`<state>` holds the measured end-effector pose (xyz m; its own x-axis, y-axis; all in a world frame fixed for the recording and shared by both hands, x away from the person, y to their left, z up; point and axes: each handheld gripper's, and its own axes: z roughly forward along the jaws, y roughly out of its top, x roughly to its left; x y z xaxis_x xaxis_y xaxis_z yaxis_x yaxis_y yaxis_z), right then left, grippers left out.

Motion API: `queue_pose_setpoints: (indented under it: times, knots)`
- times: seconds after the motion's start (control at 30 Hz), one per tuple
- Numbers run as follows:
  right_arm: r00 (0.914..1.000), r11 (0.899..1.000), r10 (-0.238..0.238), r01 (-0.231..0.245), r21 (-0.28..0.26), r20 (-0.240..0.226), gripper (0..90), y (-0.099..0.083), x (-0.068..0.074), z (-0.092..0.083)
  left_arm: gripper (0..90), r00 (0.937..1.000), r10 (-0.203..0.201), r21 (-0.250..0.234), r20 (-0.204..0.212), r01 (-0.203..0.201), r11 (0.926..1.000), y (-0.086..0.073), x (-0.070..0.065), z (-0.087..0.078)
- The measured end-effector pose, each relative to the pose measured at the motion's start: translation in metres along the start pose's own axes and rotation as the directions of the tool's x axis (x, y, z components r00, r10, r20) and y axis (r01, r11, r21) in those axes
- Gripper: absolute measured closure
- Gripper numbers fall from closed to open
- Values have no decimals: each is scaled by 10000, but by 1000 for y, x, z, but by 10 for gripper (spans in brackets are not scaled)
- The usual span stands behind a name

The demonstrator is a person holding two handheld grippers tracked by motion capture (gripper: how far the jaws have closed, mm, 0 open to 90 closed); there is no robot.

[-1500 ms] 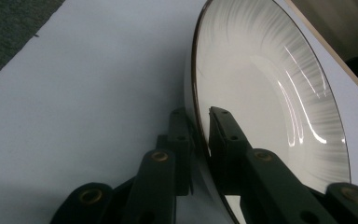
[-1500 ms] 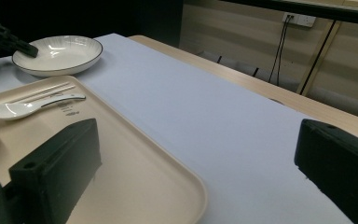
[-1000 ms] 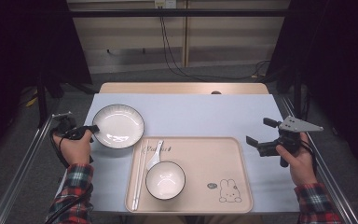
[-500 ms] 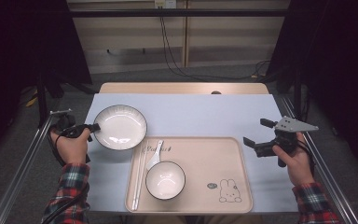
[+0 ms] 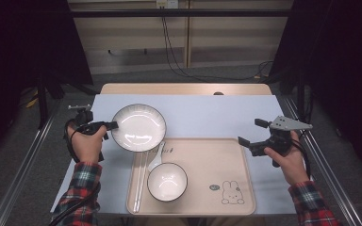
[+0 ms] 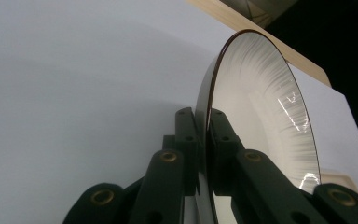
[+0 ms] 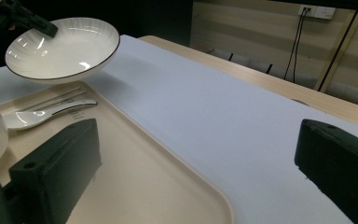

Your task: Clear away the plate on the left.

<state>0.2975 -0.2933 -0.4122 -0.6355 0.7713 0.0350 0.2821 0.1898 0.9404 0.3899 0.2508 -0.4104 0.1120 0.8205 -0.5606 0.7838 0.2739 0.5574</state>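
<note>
A white plate (image 5: 138, 127) with a dark rim hangs in the air over the tray's far left corner, held by its left edge. My left gripper (image 5: 111, 125) is shut on that rim; in the left gripper view both jaws clamp the plate (image 6: 261, 107) edge-on, and the gripper (image 6: 204, 135) sits at the rim. The plate (image 7: 63, 49) also appears lifted in the right gripper view. My right gripper (image 5: 250, 134) stands open above the mat by the tray's right edge, nothing between its jaws (image 7: 196, 158).
A beige tray (image 5: 217, 165) with a rabbit print holds a white bowl (image 5: 167, 181), a white spoon (image 5: 156, 155) and chopsticks (image 5: 140, 179). A pale mat (image 5: 207, 115) covers the wooden table. Metal rails run along both table sides.
The left gripper has lifted the plate off the mat and carried it rightward, so it now overlaps the tray's corner. The right gripper has barely moved.
</note>
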Motion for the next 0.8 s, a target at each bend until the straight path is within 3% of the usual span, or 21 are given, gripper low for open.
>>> queue_pose_setpoints:
  times: [0.3, 0.5, 0.8]
  knots:
    - [9978, 9978, 653, -654, -73, -74, 0, 9, 7, 19, 852, 9966, 484, 458, 674, -515, 9976, -2, -35, 15]
    - [9951, 9956, 937, -936, 57, -300, 0, 16, 15, 32, 851, 9890, 752, 628, 1273, -837, 9945, -5, -59, 23]
    - [9911, 9925, 1216, -1207, 208, -546, 6, 24, 27, 48, 851, 9773, 1130, 747, 1793, -1280, 9890, -11, -86, 28]
